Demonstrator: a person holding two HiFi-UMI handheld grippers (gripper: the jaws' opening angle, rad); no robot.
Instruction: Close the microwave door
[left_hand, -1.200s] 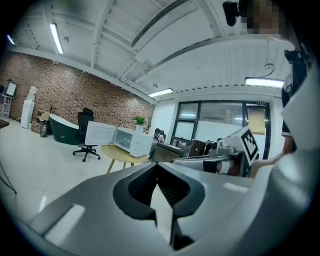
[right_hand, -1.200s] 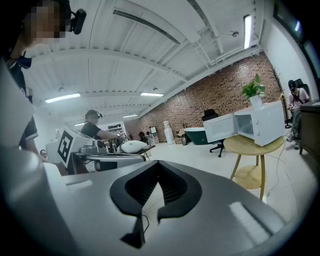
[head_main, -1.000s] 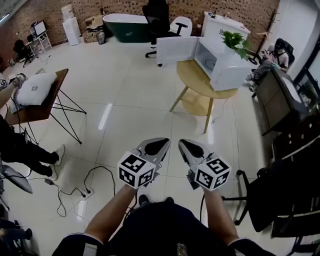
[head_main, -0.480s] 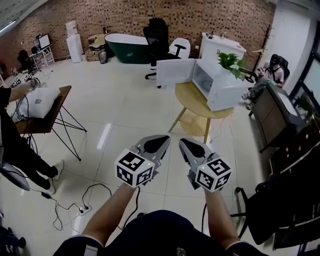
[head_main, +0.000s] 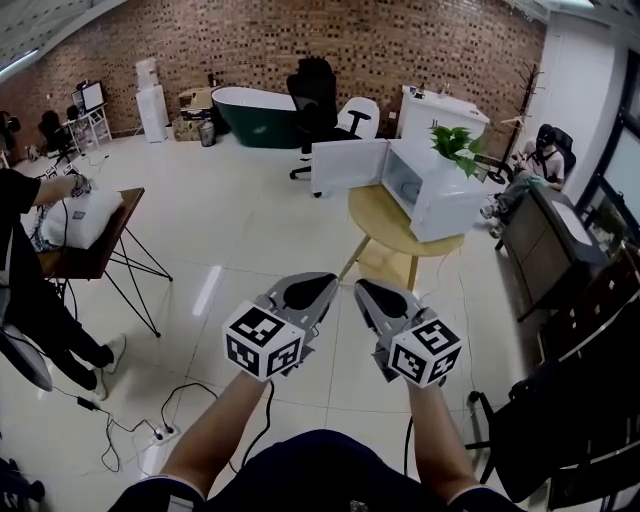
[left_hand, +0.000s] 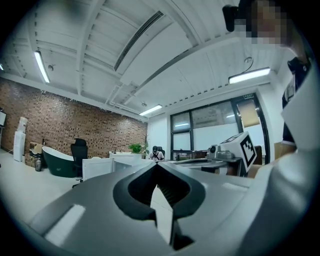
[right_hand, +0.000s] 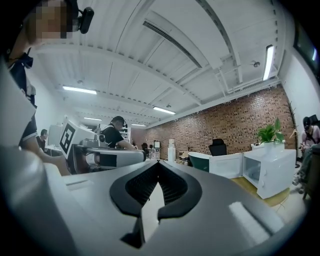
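Note:
A white microwave (head_main: 440, 195) stands on a round wooden table (head_main: 385, 222) across the room, its door (head_main: 348, 166) swung wide open to the left. A green plant (head_main: 455, 142) sits on top of it. The microwave (right_hand: 270, 170) and its open door (right_hand: 226, 165) also show at the right of the right gripper view. Both grippers are held side by side low in the head view, far short of the table. My left gripper (head_main: 322, 282) is shut and holds nothing. My right gripper (head_main: 366, 287) is shut and holds nothing too.
A person stands by a folding table (head_main: 95, 235) with a white bundle at the left. Cables and a power strip (head_main: 160, 435) lie on the tiled floor. Dark chairs (head_main: 545, 430) and a cabinet (head_main: 550, 240) line the right side. An office chair (head_main: 312, 100) and a green bathtub (head_main: 245, 113) stand at the back.
The view has lifted and moved forward a little; the microwave now sits lower in the frame. Both grippers stay shut, side by side.

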